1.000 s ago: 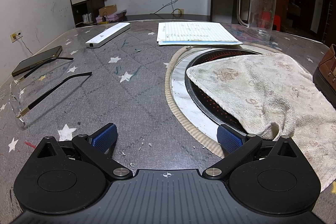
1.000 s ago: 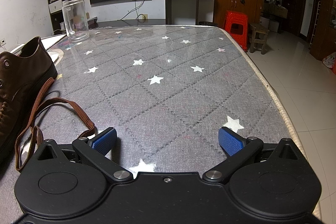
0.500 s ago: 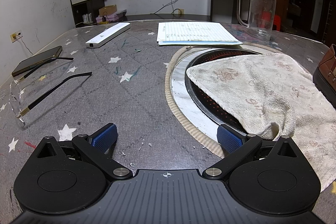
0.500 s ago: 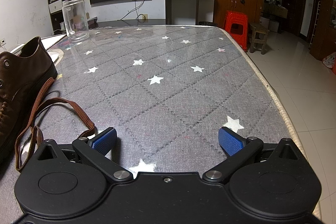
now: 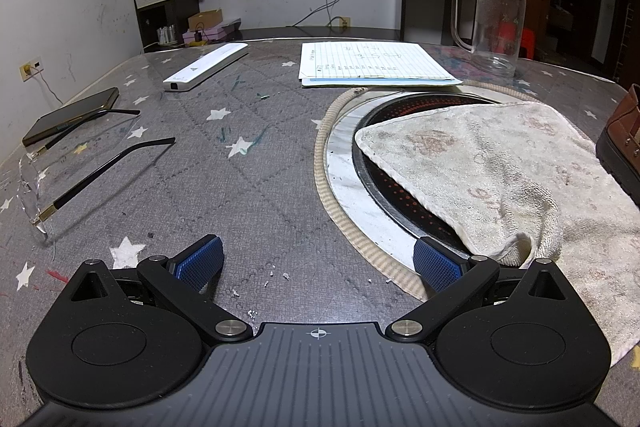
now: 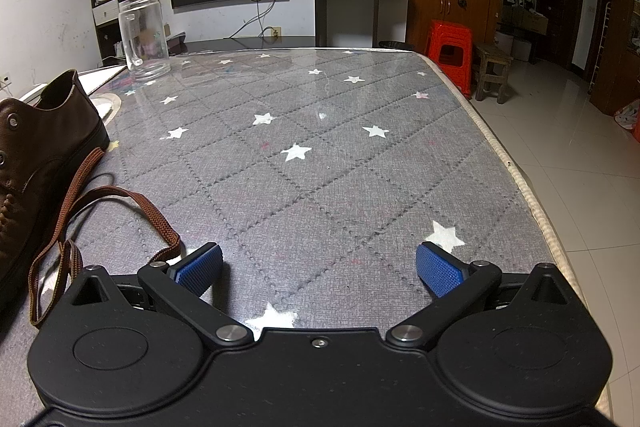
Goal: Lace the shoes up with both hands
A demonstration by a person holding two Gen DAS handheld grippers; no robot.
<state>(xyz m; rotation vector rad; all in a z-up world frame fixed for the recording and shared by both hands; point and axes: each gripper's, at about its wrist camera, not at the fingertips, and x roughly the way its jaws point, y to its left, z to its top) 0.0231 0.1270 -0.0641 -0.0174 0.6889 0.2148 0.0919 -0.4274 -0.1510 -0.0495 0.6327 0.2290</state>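
A brown leather shoe [image 6: 36,155] stands at the left edge of the right wrist view; its heel shows at the right edge of the left wrist view [image 5: 624,143]. Its brown flat lace [image 6: 120,203] lies loose on the grey star-patterned table, looping close to the left fingertip of my right gripper [image 6: 320,267]. The right gripper is open and empty, low over the table, right of the shoe. My left gripper [image 5: 318,263] is open and empty, low over the table, left of the shoe, with its right fingertip [image 5: 436,265] at the edge of a white towel [image 5: 500,167].
The towel lies over a round inset burner [image 5: 384,163]. Glasses [image 5: 60,187], a phone [image 5: 68,115], a white bar [image 5: 204,67], a lined paper pad [image 5: 372,65] and a glass mug [image 5: 496,27] lie on the table. The table's right edge [image 6: 528,187] drops to the floor.
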